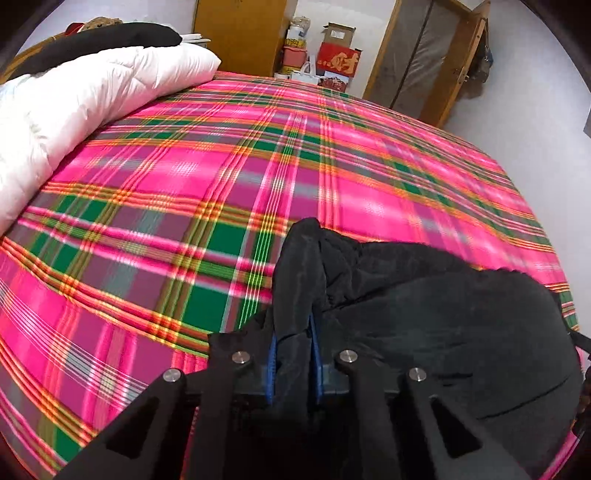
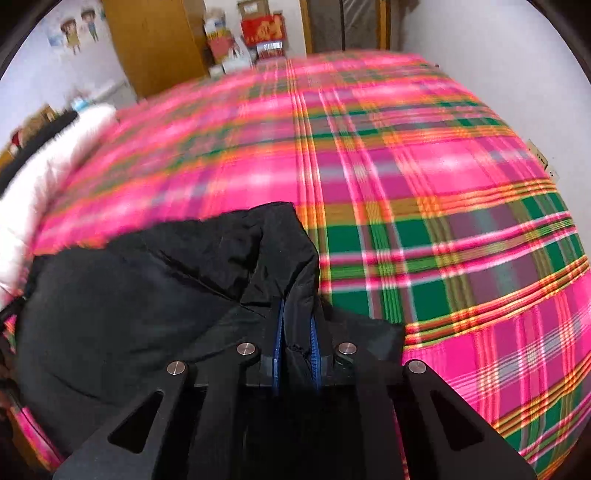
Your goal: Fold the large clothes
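Note:
A black padded jacket (image 1: pixel 443 325) lies bunched on a bed covered by a pink, green and orange plaid sheet (image 1: pixel 184 177). My left gripper (image 1: pixel 293 332) is shut on a fold of the jacket's left edge, black cloth pinched between its blue pads. The jacket spreads to the right of it. In the right wrist view my right gripper (image 2: pixel 297 332) is shut on the jacket's (image 2: pixel 129 295) right edge, and the jacket spreads to the left over the plaid sheet (image 2: pixel 443 221). Both grippers hold the cloth a little above the bed.
A white quilt (image 1: pixel 74 107) with a dark garment (image 1: pixel 110 40) on top lies along the bed's left side. The quilt also shows in the right wrist view (image 2: pixel 48 177). Behind the bed stand a wooden cabinet (image 1: pixel 240 33), stacked boxes (image 1: pixel 332 55) and a door frame (image 1: pixel 424 55).

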### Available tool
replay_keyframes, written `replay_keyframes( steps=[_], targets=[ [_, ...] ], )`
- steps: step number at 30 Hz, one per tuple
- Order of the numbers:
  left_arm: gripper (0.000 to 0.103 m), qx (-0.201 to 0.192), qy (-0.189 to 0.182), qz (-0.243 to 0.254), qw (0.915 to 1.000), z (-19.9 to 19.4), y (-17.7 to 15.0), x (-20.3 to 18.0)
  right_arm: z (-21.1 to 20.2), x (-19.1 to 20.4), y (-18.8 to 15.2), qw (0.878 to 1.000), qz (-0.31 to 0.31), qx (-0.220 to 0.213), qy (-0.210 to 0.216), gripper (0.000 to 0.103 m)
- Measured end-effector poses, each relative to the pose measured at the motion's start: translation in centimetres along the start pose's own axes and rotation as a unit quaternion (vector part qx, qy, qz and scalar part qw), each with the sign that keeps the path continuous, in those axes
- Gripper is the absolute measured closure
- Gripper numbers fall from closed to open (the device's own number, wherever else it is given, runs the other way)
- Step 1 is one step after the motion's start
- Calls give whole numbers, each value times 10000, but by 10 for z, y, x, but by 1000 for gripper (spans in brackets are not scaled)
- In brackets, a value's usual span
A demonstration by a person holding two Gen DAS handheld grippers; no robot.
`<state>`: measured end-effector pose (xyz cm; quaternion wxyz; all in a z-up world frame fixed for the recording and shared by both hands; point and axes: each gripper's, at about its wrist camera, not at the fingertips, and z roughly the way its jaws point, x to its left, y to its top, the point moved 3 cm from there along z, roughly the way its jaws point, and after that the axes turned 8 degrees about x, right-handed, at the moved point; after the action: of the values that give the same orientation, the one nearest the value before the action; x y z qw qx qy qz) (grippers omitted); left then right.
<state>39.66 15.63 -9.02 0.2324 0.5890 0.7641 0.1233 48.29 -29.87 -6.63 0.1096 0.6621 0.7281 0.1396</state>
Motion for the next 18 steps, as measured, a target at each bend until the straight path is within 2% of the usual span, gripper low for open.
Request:
replay_keyframes(
  steps=[3,9,16,18],
  targets=[
    [85,-98,-4,2,10000,10,-7,1,20,-1,-5,10000,78,36,-44,90],
    [82,-235,2,-2,9997,21,-15,1,35,-3,-9,9999,122,-90,-83,90],
    [75,-240,177,39,9995,22,-11,-4,31,2,-9,9997,44,-134,-211,88],
    [73,-177,268,61,9995,16,-7,-3,20,1,-6,9994,30,-138,-332,84]
  ],
)
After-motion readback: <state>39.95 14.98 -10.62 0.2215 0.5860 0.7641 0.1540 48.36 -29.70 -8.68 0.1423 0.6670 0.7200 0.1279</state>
